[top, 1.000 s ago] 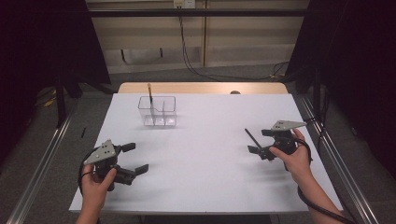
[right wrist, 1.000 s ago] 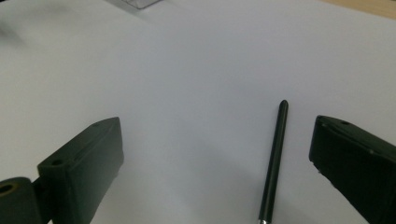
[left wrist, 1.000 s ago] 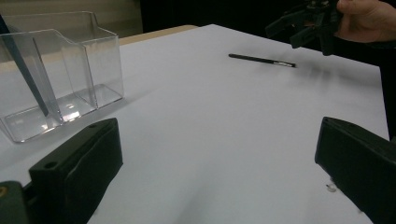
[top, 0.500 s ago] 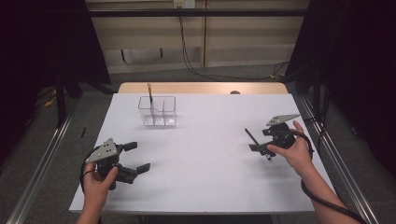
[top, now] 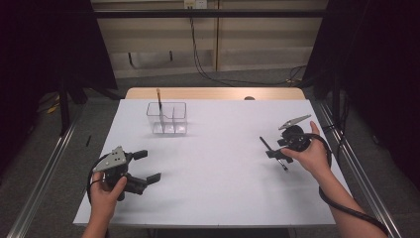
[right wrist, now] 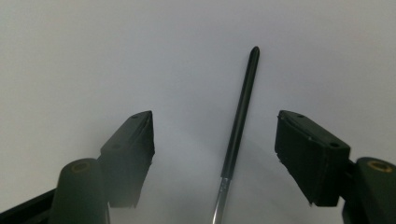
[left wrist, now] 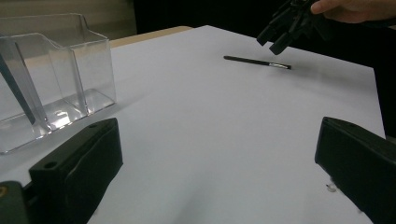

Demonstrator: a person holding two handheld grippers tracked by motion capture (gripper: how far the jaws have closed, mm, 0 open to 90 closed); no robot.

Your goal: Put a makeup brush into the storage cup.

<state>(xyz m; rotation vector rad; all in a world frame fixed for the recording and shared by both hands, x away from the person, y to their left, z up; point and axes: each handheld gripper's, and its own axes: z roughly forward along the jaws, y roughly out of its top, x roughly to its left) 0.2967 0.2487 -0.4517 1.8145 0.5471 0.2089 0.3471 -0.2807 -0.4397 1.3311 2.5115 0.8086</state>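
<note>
White tabletop [top: 213,163]: clear plastic divided organizer [top: 167,119] holds one upright brown pencil [top: 159,97]. Right gripper [right wrist: 212,154] has been closing, jaws straddling slim black pen [right wrist: 238,126] untouched. Left gripper [top: 147,166] open, empty.

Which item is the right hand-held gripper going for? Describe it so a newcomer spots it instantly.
On the white table, look to the right side, where the right hand-held gripper hangs with its jaws on either side of a pen. It is slim and black with a silvery end, lying flat, unlike the stick standing in the clear organiser.
</note>
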